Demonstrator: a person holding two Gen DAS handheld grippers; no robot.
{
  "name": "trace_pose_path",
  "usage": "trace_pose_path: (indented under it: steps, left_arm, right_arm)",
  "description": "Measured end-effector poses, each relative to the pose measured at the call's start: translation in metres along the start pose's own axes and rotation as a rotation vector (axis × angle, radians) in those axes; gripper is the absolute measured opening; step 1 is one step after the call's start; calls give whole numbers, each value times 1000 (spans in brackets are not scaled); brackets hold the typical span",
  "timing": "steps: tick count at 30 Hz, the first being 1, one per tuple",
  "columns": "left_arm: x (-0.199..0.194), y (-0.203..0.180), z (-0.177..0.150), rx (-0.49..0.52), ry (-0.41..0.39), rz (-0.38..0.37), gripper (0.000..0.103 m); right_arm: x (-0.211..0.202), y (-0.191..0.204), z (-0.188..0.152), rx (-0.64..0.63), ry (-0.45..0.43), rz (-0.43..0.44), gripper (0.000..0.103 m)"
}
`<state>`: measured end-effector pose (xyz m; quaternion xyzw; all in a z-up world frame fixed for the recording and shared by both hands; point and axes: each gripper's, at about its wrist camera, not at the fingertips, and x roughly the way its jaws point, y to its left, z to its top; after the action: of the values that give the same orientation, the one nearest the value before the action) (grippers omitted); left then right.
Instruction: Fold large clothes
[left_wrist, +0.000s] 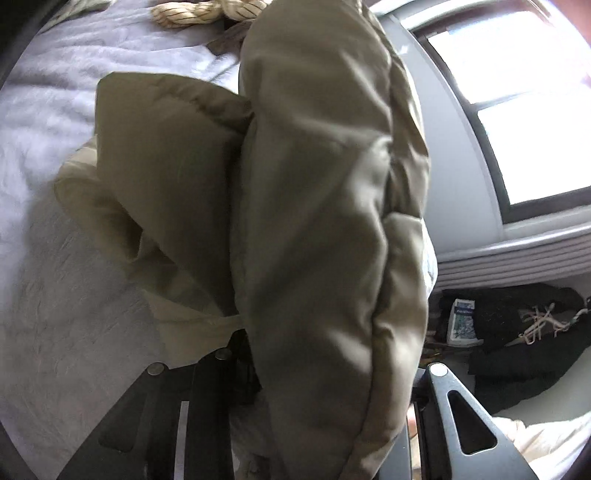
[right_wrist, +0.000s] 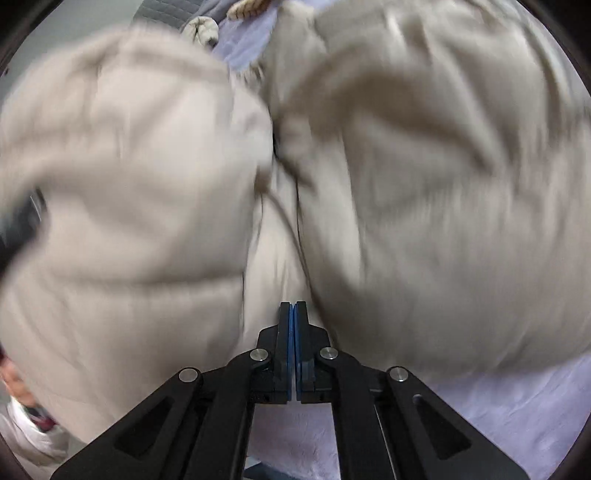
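Note:
A padded beige-olive jacket (left_wrist: 314, 206) hangs in thick folds right in front of the left wrist camera, above a lilac bed sheet (left_wrist: 59, 110). My left gripper (left_wrist: 317, 384) is shut on the jacket; the fabric covers its fingertips. In the right wrist view the same jacket (right_wrist: 424, 184) fills the frame, blurred by motion. My right gripper (right_wrist: 293, 314) has its blue pads pressed together at a seam of the jacket between two puffy sections; I cannot tell whether fabric is pinched between them.
A striped cream cloth (left_wrist: 207, 11) lies at the far end of the bed. A window (left_wrist: 517, 99) and grey wall are at the right. Dark clothes and a shoe (left_wrist: 524, 332) lie on the floor beside the bed. The sheet (right_wrist: 517, 406) shows below the jacket.

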<state>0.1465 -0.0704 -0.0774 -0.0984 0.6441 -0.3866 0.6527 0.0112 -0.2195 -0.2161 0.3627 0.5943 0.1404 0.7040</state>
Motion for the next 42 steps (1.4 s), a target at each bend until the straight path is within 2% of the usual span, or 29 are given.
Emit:
trace_pose_path:
  steps: [5, 7, 8, 11, 15, 17, 18, 19, 20, 25, 29, 30, 32, 33, 35, 36, 38, 39, 40, 42]
  left_arm:
    - [39, -45, 5, 83, 60, 91, 34]
    - [56, -60, 8, 104, 75, 86, 43]
    - [67, -69, 11, 106, 83, 69, 52]
    - [88, -81, 14, 110, 96, 53, 64]
    - [135, -93, 31, 101, 141, 57, 65]
    - [148, -93, 38, 71, 154, 39, 65]
    - [153, -93, 42, 51, 159, 35, 65]
    - [152, -91, 44, 37, 162, 36, 65]
    - [140, -74, 38, 28, 166, 39, 65]
    - [128, -75, 17, 45, 181, 84, 65]
    - [141, -121, 43, 64, 191, 123, 65]
    - [139, -129, 44, 81, 196, 137, 65]
    - [132, -148, 52, 124, 191, 140, 65]
    - [124, -155, 51, 159, 175, 131, 65]
    - [99, -174, 50, 247, 102, 111, 65]
    - [84, -178, 49, 287, 44, 126, 65]
    - [51, -176, 47, 353, -122, 242, 65]
    - [37, -168, 49, 356, -173, 292, 65]
    - [25, -152, 49, 334, -253, 389, 65]
    - [32, -125, 37, 276, -300, 484, 65]
  right_arm:
    - [14, -24, -3, 105, 8, 84, 2]
    - [-1, -31, -6, 105, -15, 93, 2]
    - [-10, -35, -9, 107, -28, 91, 2]
    - [-47, -52, -21, 125, -88, 71, 2]
    - [-96, -64, -35, 120, -180, -33, 5]
    - [-115, -62, -41, 97, -222, -79, 36]
    - [-122, -61, -43, 87, -237, -86, 71]
    - [-130, -56, -46, 65, -264, -80, 79]
    - [-136, -53, -47, 47, -274, -70, 79]
    - [-147, -18, -46, -78, -327, -89, 79]
    - [-143, -2, -37, -141, -383, -159, 79]
    - [-142, -2, -29, -142, -398, -183, 75]
    - [-134, -2, -15, -128, -430, -247, 35]
    - [-134, -8, -10, -108, -431, -255, 20]
    - [-138, -21, -4, -66, -434, -224, 20]
    - [-139, -27, -3, -59, -429, -224, 20]
    - [-144, -34, -3, -63, -427, -244, 20]
    - [-148, -39, -4, -63, -426, -244, 20]
    - [-147, -37, -3, -67, -426, -242, 19]
    - [-145, -29, -8, -89, -434, -257, 15]
